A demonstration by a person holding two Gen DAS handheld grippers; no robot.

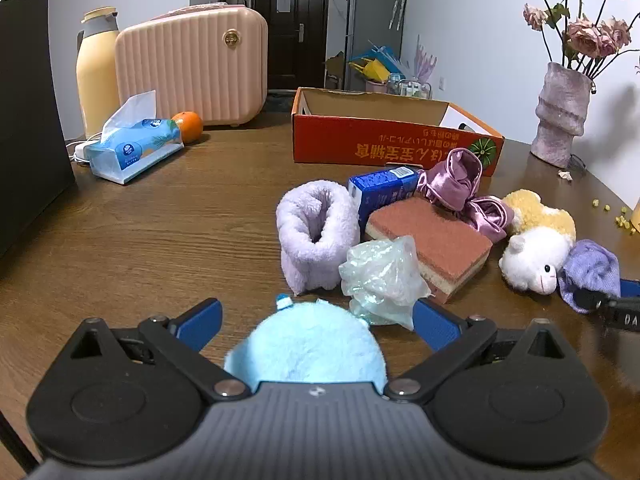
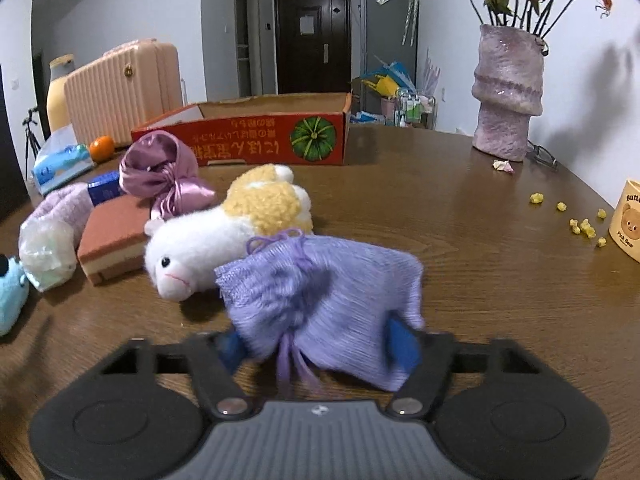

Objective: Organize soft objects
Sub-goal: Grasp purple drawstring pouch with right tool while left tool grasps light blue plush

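Our right gripper point(image 2: 320, 344) has its fingers closed on the lilac knit pouch point(image 2: 324, 292), low over the surface point(image 2: 480, 280) beside the plush sheep point(image 2: 224, 236). Our left gripper point(image 1: 316, 320) stands wide around the pale blue plush point(image 1: 308, 348), not pressing it. The red cardboard box point(image 1: 384, 140) looks empty, so nearly everything remains: towel roll point(image 1: 316, 232), sponge point(image 1: 432, 240), satin pouch point(image 1: 460, 180).

Cup point(image 2: 628, 220): "Pink Bear", partial "Butt".
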